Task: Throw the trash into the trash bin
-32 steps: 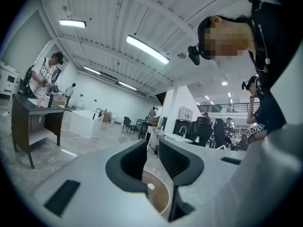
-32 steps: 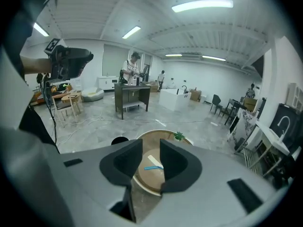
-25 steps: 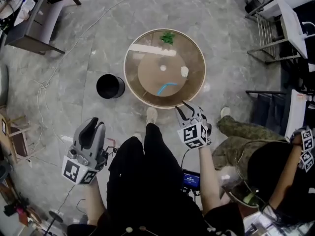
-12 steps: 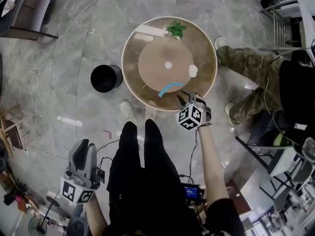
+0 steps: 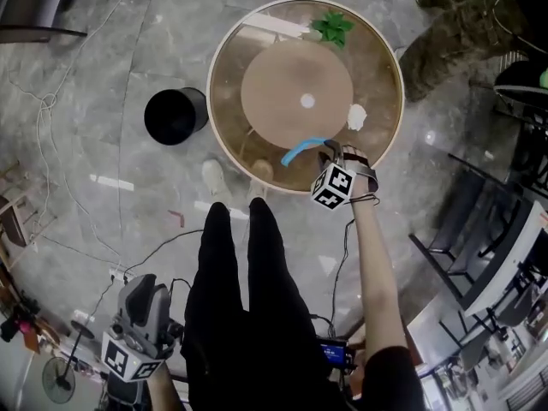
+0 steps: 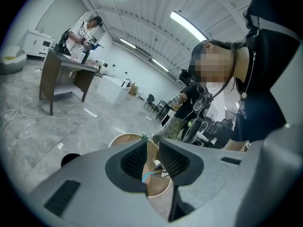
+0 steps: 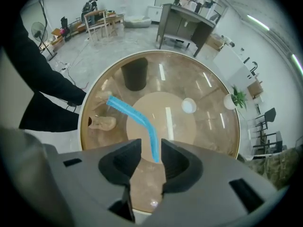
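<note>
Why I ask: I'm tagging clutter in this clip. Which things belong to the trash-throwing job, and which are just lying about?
Job: blue straw, white wad (probably trash), black trash bin, right gripper, open with the straw's end between its jaws.
Lying about: green plant, floor cables, standing fan.

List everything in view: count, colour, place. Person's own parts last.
table: one, round glass top, tan base, centre floor
straw: one, blue, bent, table's near side
crumpled wad: one, white, table's right side
plant: one, green, table's far edge
trash bin: one, black, floor left of table
second person: one, camouflage trousers, upper right
left gripper: one, grey, low beside left leg, jaws apart, empty
right gripper: one, grey, above table's near edge; jaws apart, just been opening, straw's end between them, ungripped
</note>
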The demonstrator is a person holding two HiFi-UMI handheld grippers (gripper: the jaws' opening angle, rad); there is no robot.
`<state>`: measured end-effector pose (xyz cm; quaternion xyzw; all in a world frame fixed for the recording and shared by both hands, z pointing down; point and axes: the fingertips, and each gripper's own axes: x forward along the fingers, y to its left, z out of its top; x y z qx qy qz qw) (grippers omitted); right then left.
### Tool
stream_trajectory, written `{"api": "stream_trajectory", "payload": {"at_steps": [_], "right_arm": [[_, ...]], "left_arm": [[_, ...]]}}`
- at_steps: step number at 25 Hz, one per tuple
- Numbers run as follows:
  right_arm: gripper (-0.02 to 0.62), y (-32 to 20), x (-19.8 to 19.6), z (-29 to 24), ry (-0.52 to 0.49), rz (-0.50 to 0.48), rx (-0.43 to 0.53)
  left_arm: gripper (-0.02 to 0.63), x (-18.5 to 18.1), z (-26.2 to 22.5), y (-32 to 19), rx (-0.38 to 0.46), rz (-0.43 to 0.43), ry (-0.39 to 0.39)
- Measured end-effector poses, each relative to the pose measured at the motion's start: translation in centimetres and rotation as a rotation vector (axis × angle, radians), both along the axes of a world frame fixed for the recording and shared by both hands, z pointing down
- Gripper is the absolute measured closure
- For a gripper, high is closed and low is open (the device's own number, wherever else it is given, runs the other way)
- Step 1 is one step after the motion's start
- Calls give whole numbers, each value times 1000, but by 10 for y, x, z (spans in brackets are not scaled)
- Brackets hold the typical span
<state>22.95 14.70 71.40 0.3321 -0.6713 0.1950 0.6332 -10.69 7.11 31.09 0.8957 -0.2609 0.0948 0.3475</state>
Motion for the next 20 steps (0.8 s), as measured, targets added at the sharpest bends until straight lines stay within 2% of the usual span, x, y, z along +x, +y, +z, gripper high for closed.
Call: {"api": "stream_trajectory", "payload": {"at_steps": [5, 6, 8, 15, 20], "right_arm": [[473, -2, 0, 26, 18, -48, -61], [486, -2, 0, 28, 25, -48, -65], [562, -4, 0, 30, 48, -48, -60], [571, -34, -21, 3, 44, -68, 40], [571, -70, -47, -17, 37, -132, 102]], "left_arm": [[537, -10, 15, 2, -38, -34, -9], [537, -12, 17, 2, -43, -39, -13], [537, -16, 20, 1, -49, -49, -19], [537, -25, 22, 1, -58, -81, -4], [537, -42, 18, -4, -45, -139, 10]]}}
